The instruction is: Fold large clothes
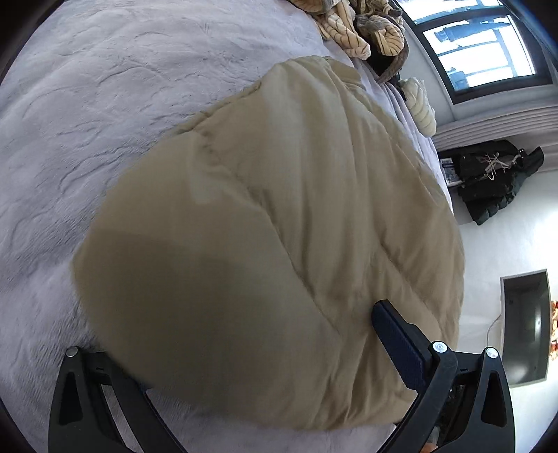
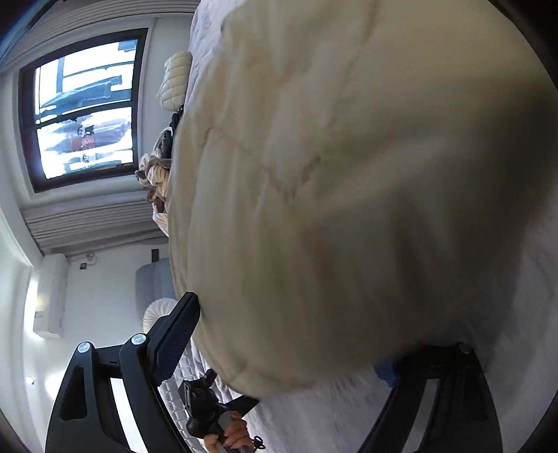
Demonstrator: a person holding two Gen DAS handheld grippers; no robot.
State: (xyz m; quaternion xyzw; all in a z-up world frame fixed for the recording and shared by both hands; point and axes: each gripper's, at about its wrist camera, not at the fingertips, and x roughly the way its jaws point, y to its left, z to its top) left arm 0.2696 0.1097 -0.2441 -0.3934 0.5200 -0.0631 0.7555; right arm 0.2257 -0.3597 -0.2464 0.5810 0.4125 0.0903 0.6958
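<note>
A large beige quilted garment (image 1: 279,209) lies puffed up on the pale grey fuzzy bedspread (image 1: 87,104). Its near edge bulges between the wide-apart fingers of my left gripper (image 1: 237,331). The right finger's blue pad (image 1: 397,345) rests beside the fabric and the left finger is partly hidden behind it. In the right wrist view the same garment (image 2: 348,174) fills the frame. My right gripper (image 2: 307,327) stands wide around its near edge, one pad (image 2: 178,341) bare at the fabric's side and the other finger mostly hidden. A hand (image 2: 230,435) holds the other gripper low in that view.
A heap of cream striped clothes (image 1: 352,31) and a white puffy item (image 1: 423,108) lie at the bed's far edge by the window (image 1: 481,45). A black jacket (image 1: 488,181) sits on the floor beside the bed, and a dark screen (image 1: 526,327) stands nearer.
</note>
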